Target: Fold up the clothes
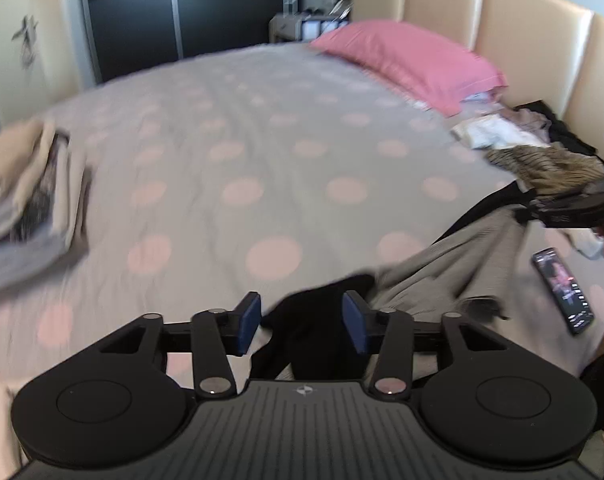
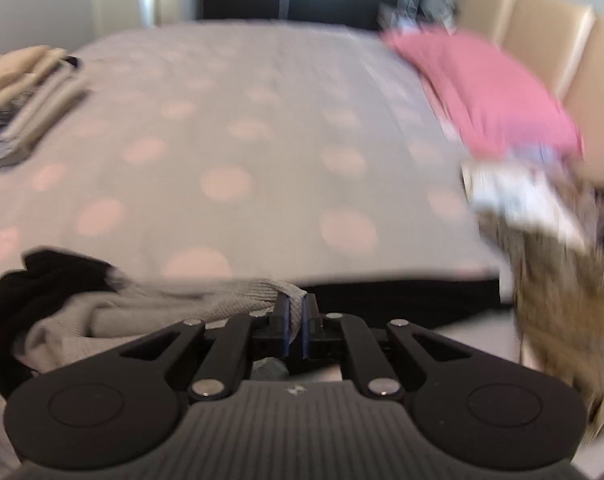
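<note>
A grey knit garment with black parts [image 1: 454,268] lies stretched across the near edge of the bed. My left gripper [image 1: 301,322] is open, its blue pads either side of the garment's black end [image 1: 314,320], not closed on it. My right gripper [image 2: 297,320] is shut on the grey knit edge [image 2: 238,292] of the same garment, which trails left to a black bunch [image 2: 42,280]. The right gripper also shows in the left wrist view [image 1: 574,204], holding the garment up at the right.
A stack of folded clothes [image 1: 30,196] sits on the bed's left side. A pile of unfolded clothes [image 1: 534,152] lies by the pink pillow [image 1: 410,60] and the beige headboard [image 1: 534,40]. A phone [image 1: 564,288] lies at the right. The spotted grey bedspread [image 1: 242,152] lies between them.
</note>
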{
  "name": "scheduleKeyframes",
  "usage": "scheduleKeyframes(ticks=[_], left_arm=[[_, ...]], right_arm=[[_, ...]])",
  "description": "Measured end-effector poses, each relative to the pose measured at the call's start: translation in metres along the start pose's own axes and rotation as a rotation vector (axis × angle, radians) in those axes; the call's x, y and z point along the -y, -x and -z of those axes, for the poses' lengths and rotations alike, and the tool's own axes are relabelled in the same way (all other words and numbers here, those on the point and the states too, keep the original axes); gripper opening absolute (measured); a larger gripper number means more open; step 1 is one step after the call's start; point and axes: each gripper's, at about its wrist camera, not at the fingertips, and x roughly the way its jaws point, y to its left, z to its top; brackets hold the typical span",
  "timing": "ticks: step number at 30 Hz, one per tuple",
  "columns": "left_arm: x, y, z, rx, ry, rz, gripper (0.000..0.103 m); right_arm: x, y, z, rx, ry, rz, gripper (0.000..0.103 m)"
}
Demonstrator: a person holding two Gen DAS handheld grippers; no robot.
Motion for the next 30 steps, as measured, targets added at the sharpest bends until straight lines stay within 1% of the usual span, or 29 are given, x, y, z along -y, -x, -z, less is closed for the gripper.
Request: scheduleKeyframes(ticks=[1,4,6,8,10,11,14,16,19,20,21,22,23,24,27,28,30], left_arm=[[-0.006,-0.006,0.004,-0.020,0.016,-0.002,0.044],[-0.013,-0.018,0.015,-0.076,0.037,0.005,0.044],[-0.015,-0.025,0.022,-0.110,0.042,0.014,0.045],[-0.011,-0.028,0.029,-0.130,0.035,0.026,0.047],[-0.008,-0.032,0.035,-0.150,0.029,0.038,0.048],[-0.008,-0.034,0.037,-0.156,0.037,0.042,0.048],[-0.008,-0.041,0.041,-0.175,0.060,0.054,0.047],[-0.007,-0.046,0.044,-0.187,0.076,0.062,0.047],[-0.006,-0.052,0.045,-0.202,0.095,0.086,0.041],[-0.002,-0.053,0.045,-0.199,0.088,0.090,0.035],[0.002,-0.054,0.044,-0.193,0.068,0.085,0.023],[0.006,-0.054,0.043,-0.187,0.048,0.080,0.017],[0.009,-0.054,0.043,-0.180,0.033,0.081,0.008],[0.011,-0.053,0.042,-0.177,0.029,0.088,0.004],[0.017,-0.049,0.040,-0.168,0.015,0.106,0.001],[0.020,-0.047,0.039,-0.166,0.006,0.113,0.001],[0.025,-0.042,0.039,-0.156,-0.012,0.133,0.000]], right_arm=[[0.005,-0.007,0.004,-0.028,-0.020,-0.005,0.007],[0.001,-0.018,0.011,-0.059,-0.018,-0.010,0.008],[-0.003,-0.020,0.009,-0.055,-0.011,-0.015,0.009],[-0.007,-0.020,0.007,-0.040,0.001,-0.019,0.013],[-0.012,-0.019,0.004,-0.024,0.011,-0.032,0.025],[-0.015,-0.019,0.003,-0.017,0.015,-0.038,0.027],[-0.026,-0.019,0.005,-0.007,0.043,-0.056,0.040],[-0.035,-0.021,0.008,-0.006,0.083,-0.059,0.041],[-0.045,-0.028,0.011,-0.026,0.133,-0.039,0.046],[-0.045,-0.030,0.012,-0.034,0.130,-0.030,0.047],[-0.044,-0.032,0.012,-0.041,0.124,-0.024,0.047],[-0.042,-0.032,0.011,-0.039,0.103,-0.029,0.047],[-0.041,-0.032,0.011,-0.036,0.084,-0.040,0.047],[-0.040,-0.030,0.010,-0.032,0.068,-0.050,0.048],[-0.049,-0.022,0.009,-0.011,0.082,-0.075,0.050],[-0.054,-0.019,0.009,-0.007,0.091,-0.090,0.053],[-0.065,-0.012,0.009,-0.007,0.106,-0.133,0.054]])
